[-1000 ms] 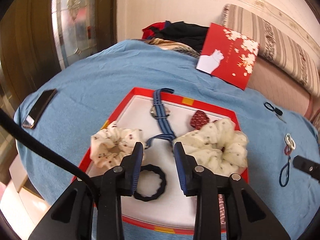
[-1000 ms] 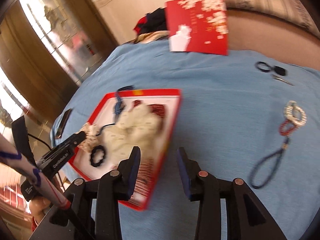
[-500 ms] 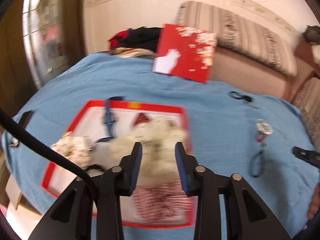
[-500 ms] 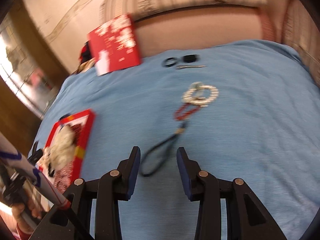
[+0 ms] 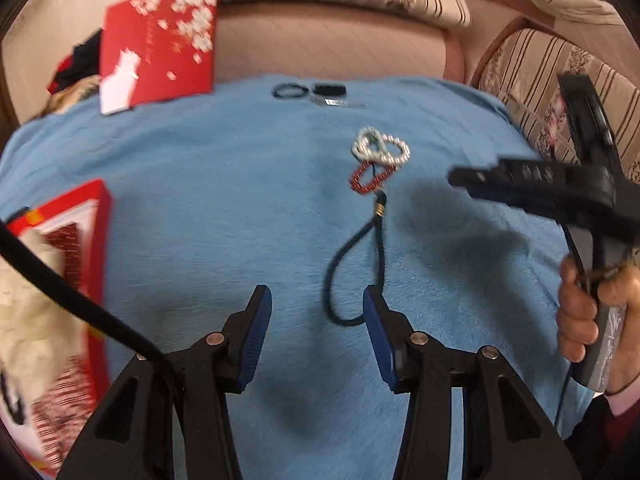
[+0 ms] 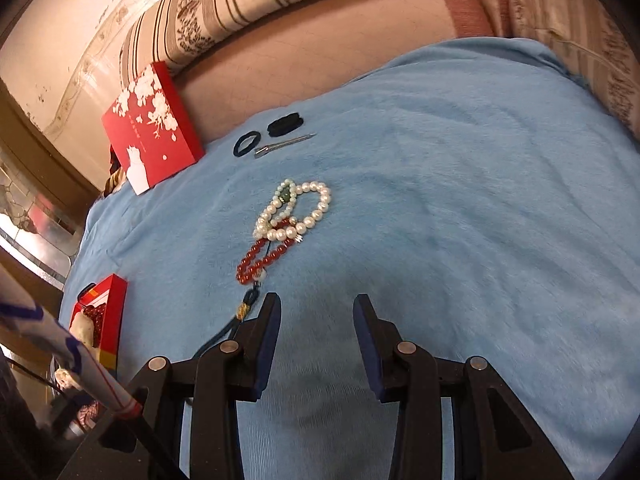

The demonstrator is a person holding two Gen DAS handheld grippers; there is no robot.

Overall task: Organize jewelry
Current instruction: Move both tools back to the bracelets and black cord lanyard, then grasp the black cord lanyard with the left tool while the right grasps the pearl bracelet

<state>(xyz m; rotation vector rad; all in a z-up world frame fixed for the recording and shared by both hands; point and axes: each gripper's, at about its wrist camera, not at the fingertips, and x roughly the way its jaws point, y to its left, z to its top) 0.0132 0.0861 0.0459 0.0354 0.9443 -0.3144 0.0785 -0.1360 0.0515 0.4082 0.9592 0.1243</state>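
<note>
Both claws spread wide, holding nothing. Left gripper [image 5: 316, 320] hovering over the blue blanket [image 5: 224, 184], dark cord loop [image 5: 352, 272] just beside its right finger, at about 1 o'clock. Right gripper [image 6: 316, 328] low over the same blanket, white pearl bracelet [image 6: 296, 210] at 12 o'clock, red bead bracelet [image 6: 260, 258] tangled into it and closer in, around 11. Red tray [image 6: 110, 320] way off at 9 o'clock with a cream scrunchie [image 5: 24, 320] inside. Black hair tie [image 6: 247, 143] and silver clip [image 6: 280, 145] farther up, near the red box lid [image 6: 150, 128] at 11.
</note>
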